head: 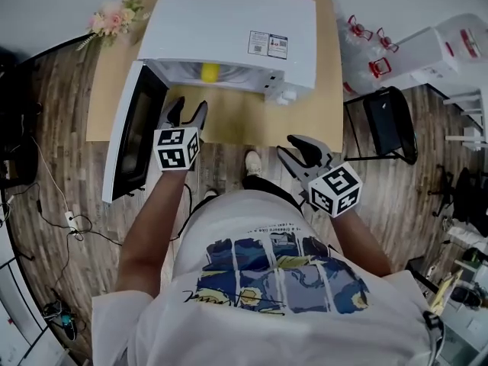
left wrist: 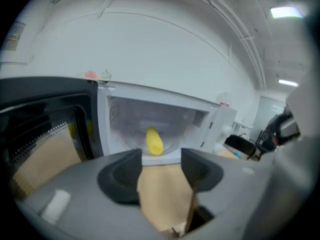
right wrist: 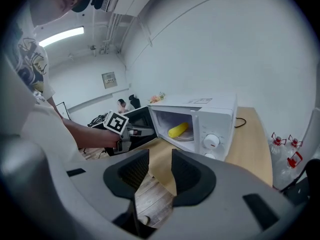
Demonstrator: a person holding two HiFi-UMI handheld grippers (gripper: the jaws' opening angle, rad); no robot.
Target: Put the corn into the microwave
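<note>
The corn lies inside the open microwave, on its glass plate. From the head view only a yellow sliver shows under the oven's white top. The left gripper view looks straight into the cavity and shows the whole cob standing lengthwise on the plate. The right gripper view catches it from the side, slanted across the plate.

The door hangs wide open to the left. The microwave sits on a light wooden table, which stands on a plank floor.

The left gripper is held in front of the opening, apart from the oven, its jaws spread with nothing between them but bare tabletop. The right gripper is off to the right and nearer the person, jaws likewise parted and empty, over the table's edge and the floor.

Only the right gripper view shows the two dials on the microwave's front and the left gripper from the side. Only the head view shows the flowers at the table's far left corner and a black chair to the right.
</note>
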